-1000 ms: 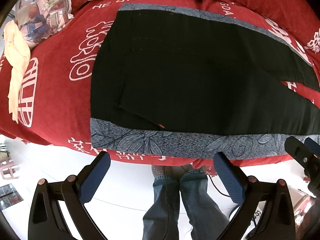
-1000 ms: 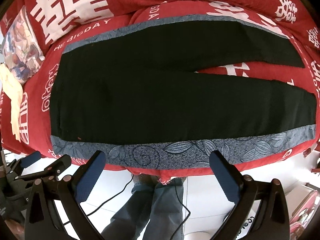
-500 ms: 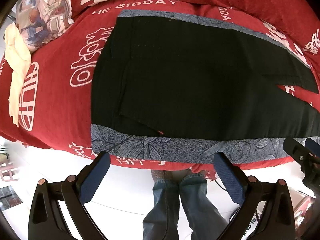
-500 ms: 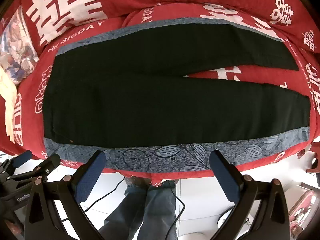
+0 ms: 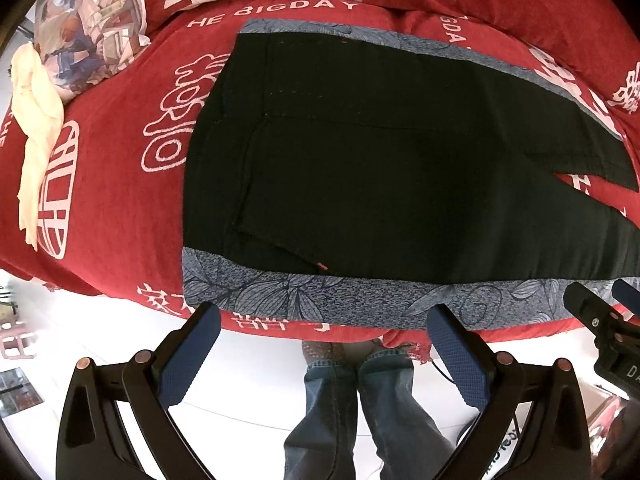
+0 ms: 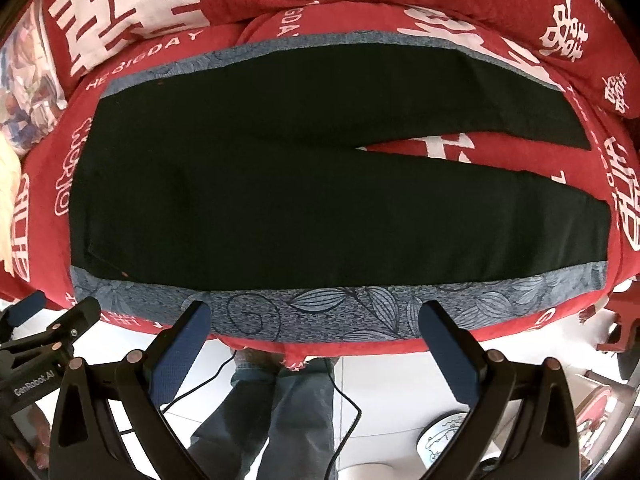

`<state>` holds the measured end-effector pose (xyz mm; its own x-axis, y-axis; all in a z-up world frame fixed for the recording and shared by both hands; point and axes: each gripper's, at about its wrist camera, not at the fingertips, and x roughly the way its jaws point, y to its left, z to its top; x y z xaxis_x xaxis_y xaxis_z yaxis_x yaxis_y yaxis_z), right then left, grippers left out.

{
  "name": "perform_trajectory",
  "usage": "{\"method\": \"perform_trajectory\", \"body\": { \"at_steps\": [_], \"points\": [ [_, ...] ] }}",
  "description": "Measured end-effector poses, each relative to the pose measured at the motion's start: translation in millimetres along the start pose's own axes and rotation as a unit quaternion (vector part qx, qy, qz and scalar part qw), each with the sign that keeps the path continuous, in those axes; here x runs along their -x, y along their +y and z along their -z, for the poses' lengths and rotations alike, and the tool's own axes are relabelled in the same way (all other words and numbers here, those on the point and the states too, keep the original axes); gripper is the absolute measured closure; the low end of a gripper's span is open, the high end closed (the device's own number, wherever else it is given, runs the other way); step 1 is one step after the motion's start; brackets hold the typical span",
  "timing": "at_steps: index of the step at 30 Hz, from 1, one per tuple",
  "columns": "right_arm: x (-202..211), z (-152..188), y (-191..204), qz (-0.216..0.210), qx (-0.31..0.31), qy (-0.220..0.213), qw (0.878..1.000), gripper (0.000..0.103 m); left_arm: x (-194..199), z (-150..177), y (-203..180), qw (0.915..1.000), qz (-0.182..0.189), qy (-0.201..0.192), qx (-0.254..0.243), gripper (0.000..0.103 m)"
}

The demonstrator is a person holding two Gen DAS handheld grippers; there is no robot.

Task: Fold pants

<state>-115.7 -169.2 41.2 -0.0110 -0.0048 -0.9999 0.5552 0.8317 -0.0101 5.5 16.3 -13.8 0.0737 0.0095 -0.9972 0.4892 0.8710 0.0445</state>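
The black pants (image 6: 280,208) lie flat on the red blanket (image 5: 120,184), stretched across it with the waistband toward the patterned pillow (image 5: 88,28) and the two legs running away from it; the legs part in a narrow wedge, so that red cloth with white characters shows between them. A grey-blue leaf-printed trim (image 6: 360,304) runs along the edge of the pants nearest me, and a matching strip borders the far edge. My left gripper (image 5: 326,328) hovers just off the near edge of the blanket, level with the seat of the pants, its blue-padded fingers (image 5: 188,356) spread wide and holding nothing; a small red-orange mark shows at the pants' hem just beyond it. My right gripper (image 6: 316,320) hangs further along the same edge, toward the legs, its jaws likewise wide apart and empty, the tips overlapping the leaf-printed trim in view; whether they touch it I cannot tell. A pale yellow cloth (image 5: 36,128) drapes over the blanket beside the pillow, well apart from the pants. Below the blanket's edge stand my jeans-clad legs (image 5: 352,412) on the white tiled floor (image 5: 100,344); a thin black cable (image 6: 344,396) trails across the tiles near them.
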Motion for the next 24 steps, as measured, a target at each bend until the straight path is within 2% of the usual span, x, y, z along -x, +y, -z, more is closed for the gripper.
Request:
{"method": "perform_trajectory", "body": {
  "at_steps": [24],
  "points": [
    [-11.9,-0.5,4.5,-0.009,0.007,0.017,1.000,0.000,-13.3,0.8,-4.8,0.9998,-0.005,0.021,0.003,0.000]
  ]
}}
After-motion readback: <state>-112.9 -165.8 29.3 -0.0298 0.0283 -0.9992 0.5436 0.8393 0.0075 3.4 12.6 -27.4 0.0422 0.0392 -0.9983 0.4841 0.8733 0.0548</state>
